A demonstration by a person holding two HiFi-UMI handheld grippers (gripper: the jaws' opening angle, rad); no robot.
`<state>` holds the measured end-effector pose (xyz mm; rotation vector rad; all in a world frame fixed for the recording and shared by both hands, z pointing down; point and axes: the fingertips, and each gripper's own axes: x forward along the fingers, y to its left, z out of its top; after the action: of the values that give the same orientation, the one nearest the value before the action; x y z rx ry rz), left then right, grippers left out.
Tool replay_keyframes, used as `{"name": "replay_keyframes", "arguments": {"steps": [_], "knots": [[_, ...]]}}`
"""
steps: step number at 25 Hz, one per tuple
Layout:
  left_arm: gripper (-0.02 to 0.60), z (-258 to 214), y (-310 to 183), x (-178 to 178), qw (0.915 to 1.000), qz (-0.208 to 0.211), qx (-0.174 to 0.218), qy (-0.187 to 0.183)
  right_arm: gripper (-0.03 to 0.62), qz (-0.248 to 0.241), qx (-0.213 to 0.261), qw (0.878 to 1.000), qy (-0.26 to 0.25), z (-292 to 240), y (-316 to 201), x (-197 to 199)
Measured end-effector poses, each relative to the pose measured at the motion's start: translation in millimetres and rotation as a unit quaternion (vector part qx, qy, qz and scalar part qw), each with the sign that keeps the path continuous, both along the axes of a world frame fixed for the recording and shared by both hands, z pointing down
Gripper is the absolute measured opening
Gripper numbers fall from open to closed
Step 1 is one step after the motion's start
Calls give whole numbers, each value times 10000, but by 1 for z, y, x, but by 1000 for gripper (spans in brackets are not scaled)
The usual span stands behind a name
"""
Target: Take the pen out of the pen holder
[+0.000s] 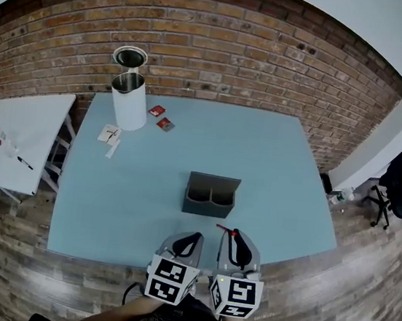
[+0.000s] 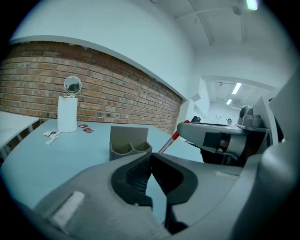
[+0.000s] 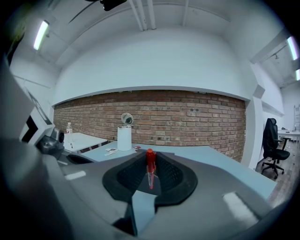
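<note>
**Pen clear of the holder, near edge of the table.** We see the pen [image 3: 150, 159] clamped between the jaws of the right gripper [image 1: 236, 234]. It stands roughly upright in the right gripper view, its red end uppermost and a clear section of barrel running down between the black ribbed pads. In the head view the red tip pokes out to the left of the jaws. It hangs between the pen holder [image 1: 211, 196] and the near edge of the table [image 1: 281, 167], a little right of that edge's middle.

The left gripper [image 2: 150, 157] sits just beside its partner. Its jaw tips meet on nothing.

We judge the pen light, stiff and smooth. A thin, glossy plastic barrel of this kind could swivel or slide in a loose pinch. The best hold is therefore across the mid-barrel and square to the pads, much as shown.

The holder is a matte grey box with a raised back wall and 2 rounded compartments. Both appear empty. It stands near the middle of the pale blue, smooth-topped table.

At the far left corner we note a white cylindrical bin [image 1: 129, 101] with a shiny metal lid swung up. There are also 2 small red packets [image 1: 161, 117] and some paper scraps. A rough brick wall [image 1: 222, 56] runs behind.
</note>
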<state>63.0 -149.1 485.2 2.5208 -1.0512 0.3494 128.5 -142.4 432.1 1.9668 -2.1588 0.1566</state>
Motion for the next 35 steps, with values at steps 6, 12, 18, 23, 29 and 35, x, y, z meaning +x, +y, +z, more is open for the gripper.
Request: {"name": "replay_keyframes", "arguments": {"steps": [6, 12, 18, 23, 29, 35], "knots": [[-11, -5, 15, -3, 9999, 83, 94, 10, 58, 32, -88, 10000, -29, 7, 20, -8], [-11, -12, 27, -8, 9996, 135, 237, -42, 58, 14, -201, 9998, -59, 15, 35, -17], [-11, -11, 36, -12, 9996, 149, 257, -34, 58, -36, -267, 9996, -60, 21, 44, -23], [-11, -11, 41, -15, 9995, 141, 285, -47, 58, -59, -296, 9995, -76, 24, 49, -25], [-11, -13, 43, -17, 9996, 115, 238, -73, 58, -122, -323, 9994, -56, 25, 51, -28], [-11, -13, 43, -16, 9995, 128, 290, -91, 58, -113, -342, 9993, -36, 26, 53, -26]]}}
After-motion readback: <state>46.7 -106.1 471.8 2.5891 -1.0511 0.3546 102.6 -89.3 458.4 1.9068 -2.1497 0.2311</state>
